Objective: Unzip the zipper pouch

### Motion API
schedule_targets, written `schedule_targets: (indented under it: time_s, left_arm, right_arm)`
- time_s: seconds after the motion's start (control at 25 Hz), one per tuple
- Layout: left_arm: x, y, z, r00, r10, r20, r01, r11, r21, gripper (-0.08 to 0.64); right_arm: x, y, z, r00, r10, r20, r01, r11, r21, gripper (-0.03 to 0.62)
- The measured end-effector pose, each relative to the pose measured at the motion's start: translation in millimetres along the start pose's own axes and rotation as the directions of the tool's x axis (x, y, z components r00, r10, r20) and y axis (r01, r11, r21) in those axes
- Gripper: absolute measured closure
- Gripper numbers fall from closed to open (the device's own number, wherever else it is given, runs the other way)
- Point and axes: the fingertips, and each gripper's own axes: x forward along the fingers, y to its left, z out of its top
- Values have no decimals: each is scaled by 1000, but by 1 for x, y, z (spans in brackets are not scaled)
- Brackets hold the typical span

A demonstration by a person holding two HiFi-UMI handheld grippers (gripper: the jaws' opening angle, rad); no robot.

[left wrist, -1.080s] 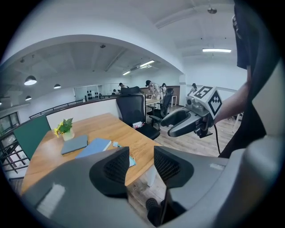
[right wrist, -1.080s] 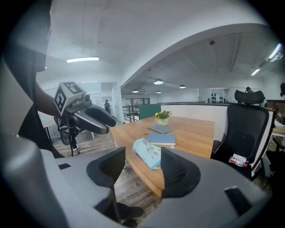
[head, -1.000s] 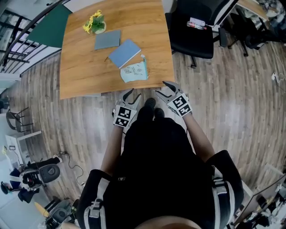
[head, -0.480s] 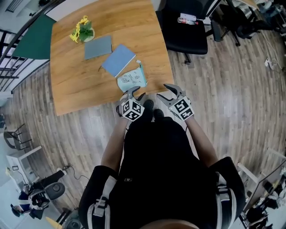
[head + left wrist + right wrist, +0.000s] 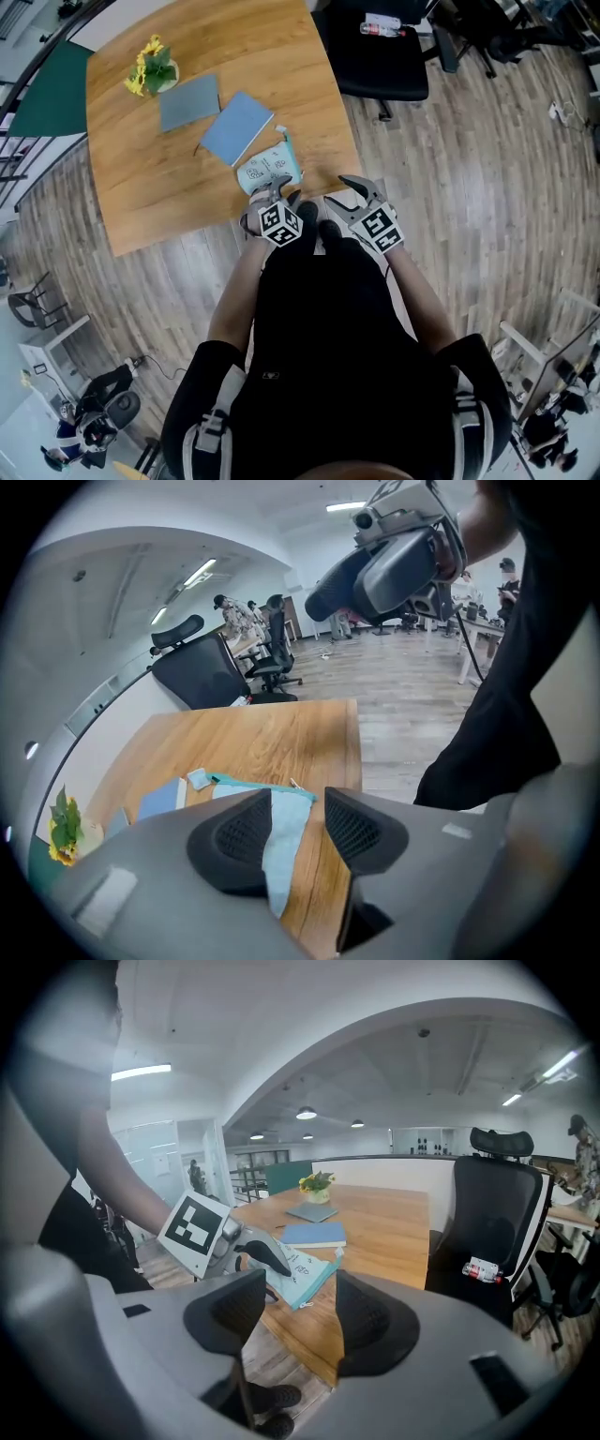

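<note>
The zipper pouch [image 5: 269, 169] is light blue with printed drawings and a teal zipper edge. It lies flat near the front edge of the wooden table [image 5: 169, 197]. My left gripper [image 5: 277, 193] hovers at the pouch's near edge, open; the pouch [image 5: 282, 832] shows through the gap between its jaws, nothing gripped. My right gripper [image 5: 344, 193] stands open just off the table's front right corner, to the right of the pouch. In the right gripper view the pouch [image 5: 315, 1279] lies ahead of that gripper [image 5: 292, 1314], beside the left gripper [image 5: 251, 1256].
Two blue-grey notebooks [image 5: 236, 127] [image 5: 188, 101] lie behind the pouch, and a pot of yellow flowers [image 5: 150, 67] stands at the far left. A black office chair [image 5: 380, 66] with a bottle [image 5: 382, 26] on its seat stands right of the table. Wooden floor surrounds it.
My left gripper has moved forward from beside the person's legs to the pouch's near edge. The right gripper has barely shifted. The head view has drawn closer to the table.
</note>
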Motion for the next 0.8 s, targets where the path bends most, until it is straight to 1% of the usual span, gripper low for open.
schedule_targets:
  time_s: [0.08, 0.12, 0.24, 0.32, 0.44, 0.56, 0.68, 0.8]
  left_arm:
    - [5, 0, -2, 1000, -4, -14, 4, 1000, 29, 380]
    - [8, 0, -3, 1000, 0, -25, 1, 999, 53, 378]
    - [17, 0, -10, 997, 26, -76, -14, 987, 157, 359]
    - [23, 1, -14, 994, 38, -99, -17, 980, 200, 344]
    - [32, 3, -17, 993, 33, -113, -8, 977, 215, 345]
    - [40, 4, -18, 992, 20, -122, 6, 978, 209, 381]
    - [43, 7, -20, 991, 19, -130, 7, 981, 196, 411]
    - [47, 9, -25, 990, 21, -141, 7, 980, 199, 441]
  right_arm:
    - [1, 0, -4, 1000, -1, -16, 1, 1000, 11, 354]
    - [2, 0, -4, 1000, -4, -8, 4, 1000, 13, 356]
    - [5, -1, -5, 1000, -14, 6, 14, 1000, 23, 356]
    - [8, 0, -8, 1000, -17, 0, 17, 999, 31, 356]
    - [12, 0, -12, 1000, -24, -6, 24, 999, 44, 357]
    - [12, -2, -12, 999, -39, -8, 40, 997, 60, 359]
    - [13, -5, -14, 999, -51, -15, 52, 996, 69, 362]
    - [16, -7, -14, 998, -60, -21, 61, 995, 73, 364]
